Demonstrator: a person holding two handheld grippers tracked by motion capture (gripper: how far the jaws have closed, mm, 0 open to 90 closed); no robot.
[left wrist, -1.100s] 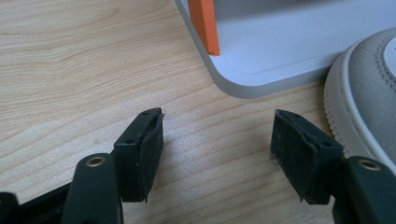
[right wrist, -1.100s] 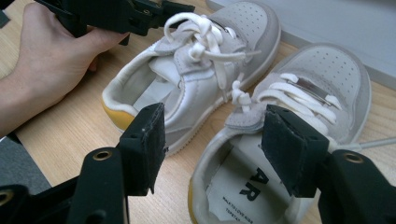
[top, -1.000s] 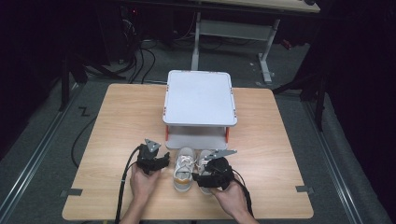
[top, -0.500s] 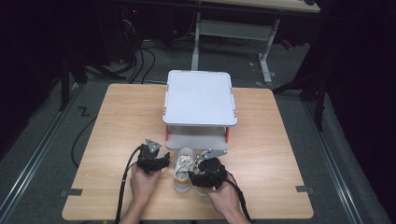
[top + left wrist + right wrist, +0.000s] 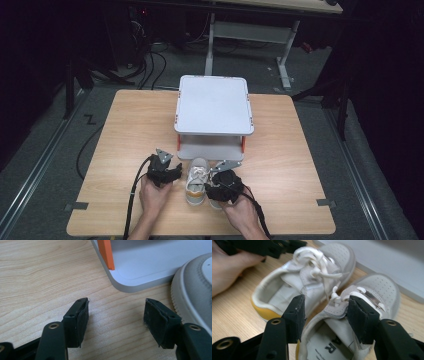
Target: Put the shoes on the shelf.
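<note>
Beside the rack [image 5: 214, 147], right hand-held gripper [image 5: 325, 312] closing astride shoe tongue [image 5: 342, 307]

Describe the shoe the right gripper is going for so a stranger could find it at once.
Start at the grey two-tier stand mid-table; two small white shoes lie just in front of it. The target shoe is the one under the right gripper, its printed R on the insole setting it apart from the other shoe.
</note>
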